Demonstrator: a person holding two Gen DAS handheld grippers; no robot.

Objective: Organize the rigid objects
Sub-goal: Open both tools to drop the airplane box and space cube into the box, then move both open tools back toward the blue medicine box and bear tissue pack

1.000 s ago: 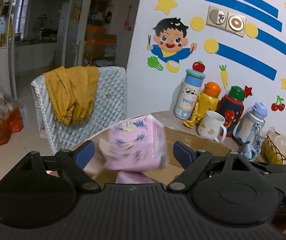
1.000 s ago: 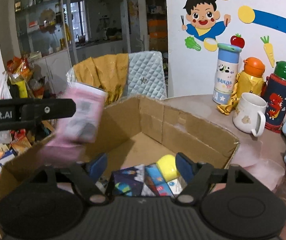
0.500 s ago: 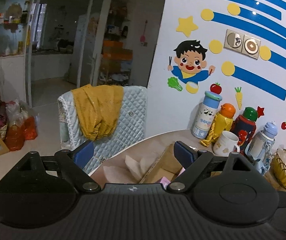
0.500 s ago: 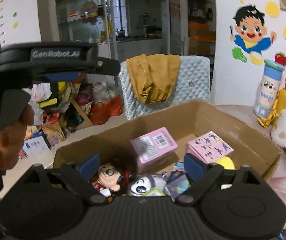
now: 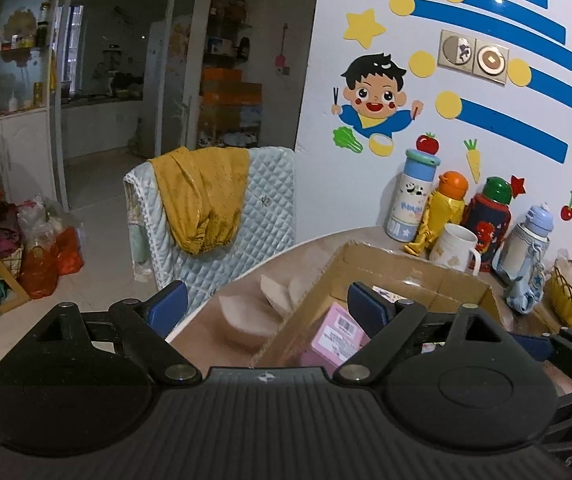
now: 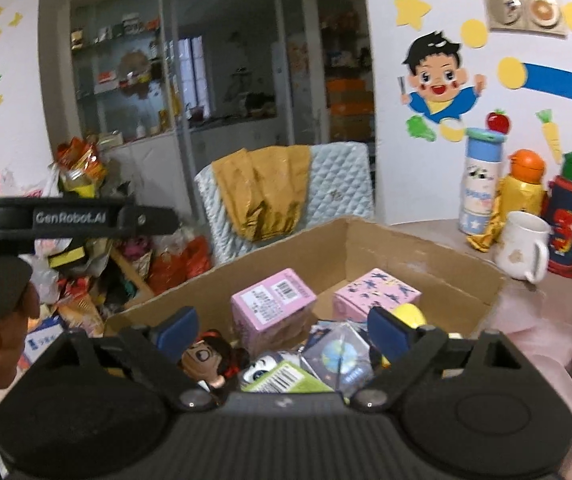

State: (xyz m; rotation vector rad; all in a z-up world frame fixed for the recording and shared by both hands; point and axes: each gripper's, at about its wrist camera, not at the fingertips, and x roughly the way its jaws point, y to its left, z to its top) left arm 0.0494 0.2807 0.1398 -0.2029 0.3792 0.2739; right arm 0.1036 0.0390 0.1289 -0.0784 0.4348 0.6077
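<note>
While both grippers hover with jaws wide and empty, the left gripper (image 5: 266, 306) and right gripper (image 6: 282, 330) face a cardboard box (image 6: 425, 258); two pink boxes (image 6: 272, 302) sit inside among toys.

Open cardboard box (image 6: 425, 256) — brown, flaps folded down, it sat on the round table near the wall. Inside, toward the far side, stood a pink carton with barcode label (image 6: 273, 304), upright and turned at a slight angle; just beside it to the right lay a pink carton with dark blue print (image 6: 375, 294), its patterned face up. A yellow rounded item (image 6: 407, 314) showed partly at that carton's near edge. Along the near wall lay a doll head with dark hair (image 6: 206, 356), a clear-fronted packet with a blue globe picture (image 6: 339, 356) and a green-edged barcode pack (image 6: 286, 378) — crowded together, touching.
</note>
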